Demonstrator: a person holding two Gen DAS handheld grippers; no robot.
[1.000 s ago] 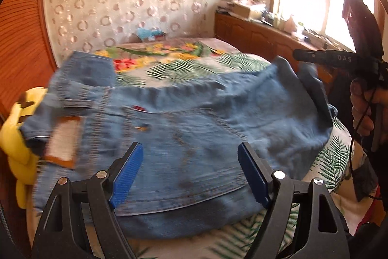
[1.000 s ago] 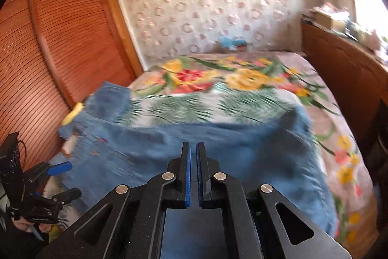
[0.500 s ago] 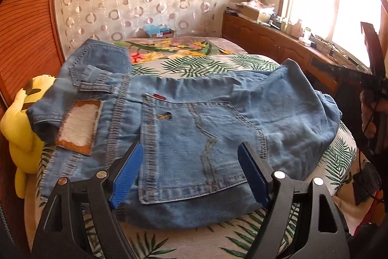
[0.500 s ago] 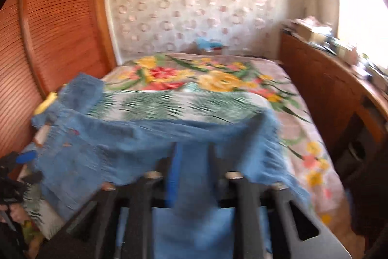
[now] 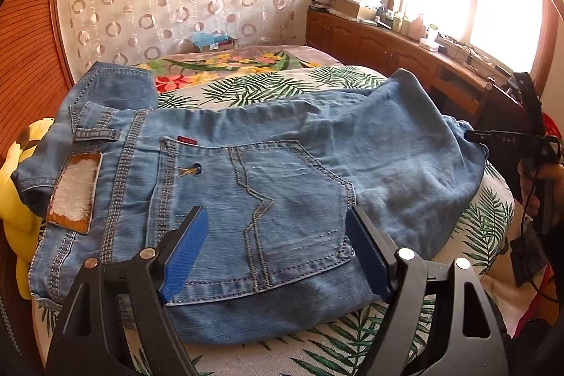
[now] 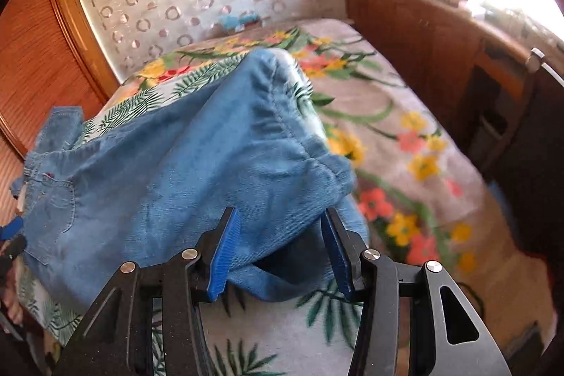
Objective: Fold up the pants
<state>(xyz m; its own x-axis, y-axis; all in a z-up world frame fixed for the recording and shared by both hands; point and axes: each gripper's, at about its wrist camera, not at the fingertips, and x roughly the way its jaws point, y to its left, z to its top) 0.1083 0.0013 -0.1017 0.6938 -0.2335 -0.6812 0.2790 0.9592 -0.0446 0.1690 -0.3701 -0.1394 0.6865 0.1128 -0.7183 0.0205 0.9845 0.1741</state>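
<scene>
Blue denim pants (image 5: 268,171) lie folded across the near part of the bed, back pocket up, waistband with a leather patch at the left. My left gripper (image 5: 278,252) is open and empty, just above the pocket's near edge. In the right wrist view the pants (image 6: 183,171) lie in a heap with the folded leg end nearest. My right gripper (image 6: 280,256) is open, its blue pads either side of that denim end, not holding it. The right gripper also shows at the right edge of the left wrist view (image 5: 507,140).
The bed (image 5: 490,228) has a palm-leaf and flower cover (image 6: 405,136). A yellow plush toy (image 5: 14,199) lies at the left by the orange slatted wardrobe (image 6: 31,66). A wooden sideboard (image 5: 405,59) with clutter runs along the right under the window.
My right gripper, shut on the denim a second ago, has opened and let the folded leg end drop onto the bed. My left gripper stayed open and drew back slightly.
</scene>
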